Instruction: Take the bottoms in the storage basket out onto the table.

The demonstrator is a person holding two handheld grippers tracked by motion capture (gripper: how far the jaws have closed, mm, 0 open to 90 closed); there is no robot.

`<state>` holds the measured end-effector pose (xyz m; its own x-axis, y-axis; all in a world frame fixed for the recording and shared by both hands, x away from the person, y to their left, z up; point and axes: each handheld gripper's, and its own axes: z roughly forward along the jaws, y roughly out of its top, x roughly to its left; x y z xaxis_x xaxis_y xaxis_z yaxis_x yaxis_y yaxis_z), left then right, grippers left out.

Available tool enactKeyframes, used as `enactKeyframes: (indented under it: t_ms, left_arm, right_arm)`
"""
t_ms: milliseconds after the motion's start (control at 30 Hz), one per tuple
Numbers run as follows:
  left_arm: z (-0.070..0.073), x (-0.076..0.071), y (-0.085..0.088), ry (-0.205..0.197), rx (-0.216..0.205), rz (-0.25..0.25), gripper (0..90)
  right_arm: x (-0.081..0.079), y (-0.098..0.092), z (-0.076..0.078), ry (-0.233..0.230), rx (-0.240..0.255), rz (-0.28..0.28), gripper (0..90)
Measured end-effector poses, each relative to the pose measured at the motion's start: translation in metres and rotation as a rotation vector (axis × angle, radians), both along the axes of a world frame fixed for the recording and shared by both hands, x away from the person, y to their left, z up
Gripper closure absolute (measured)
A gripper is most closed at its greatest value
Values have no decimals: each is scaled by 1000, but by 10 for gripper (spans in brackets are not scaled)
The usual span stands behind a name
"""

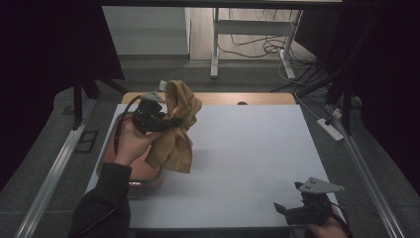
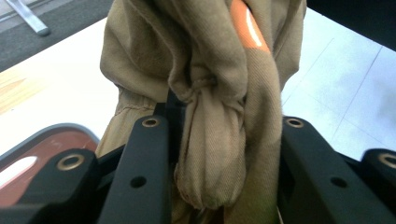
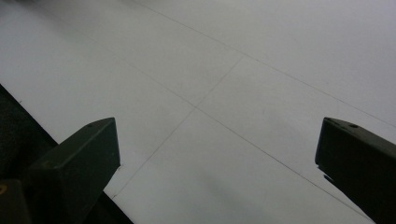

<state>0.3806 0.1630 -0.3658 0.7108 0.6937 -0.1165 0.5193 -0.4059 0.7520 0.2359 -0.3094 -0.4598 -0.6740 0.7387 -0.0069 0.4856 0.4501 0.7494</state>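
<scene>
in the high view the left gripper (image 1: 171, 120) sits in the left half of the frame, a little above the middle, carried by a hand (image 1: 130, 144) whose dark sleeve (image 1: 101, 203) comes up from the bottom left corner. its jaws are clenched on a tan cloth (image 1: 177, 129), which is lifted off the table: a bunched part rises above the jaws toward the upper middle-left of the frame, and the longer part hangs down below them, its lower edge just over the white table (image 1: 247, 158). under the hand and the cloth, at the left edge of the table, lies a reddish tray (image 1: 148, 177) with a grey rim.

the left gripper view has the cloth (image 2: 210, 140) in the centre of the frame, squeezed into a thick twisted roll between the two black jaws that rise from the bottom; the fabric touches both. an orange patch (image 2: 247, 28) shows among the folds at the top middle. the tray (image 2: 42, 154) with its grey rim lies in the lower left corner, and the white table (image 2: 336, 93) spreads at the right.

the right gripper (image 1: 289, 210) rests in the lower right of the high view, near the bottom edge of the table, well apart from the cloth. in the right gripper view its jaws stand wide apart at the bottom left and bottom right corners, released, with bare table (image 3: 224, 93) between them.
</scene>
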Motion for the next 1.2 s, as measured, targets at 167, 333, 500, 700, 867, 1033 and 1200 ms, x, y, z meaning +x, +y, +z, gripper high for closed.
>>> enactKeyframes:
  t_ms: [167,333,500,700,867,1033,1200]
  left_arm:
    - [-2,3,-8,0,-2,-10,680]
    - [-3,4,-21,-4,0,-33,680]
    - [-5,5,-28,-3,-4,-46,680]
    - [-8,6,-40,-1,-9,-72,680]
    - [-11,6,-53,-4,-6,-95,679]
    - [-13,6,-61,2,-4,-122,678]
    - [-19,7,-76,0,11,-145,678]
  right_arm:
    - [0,0,0,1,1,0,1]
    - [0,0,0,0,-1,1,1]
    - [0,0,0,2,-2,1,1]
    - [0,0,0,3,-3,1,1]
    - [0,0,0,4,-3,1,1]
    - [0,0,0,4,-4,2,1]
    - [0,0,0,3,-2,2,1]
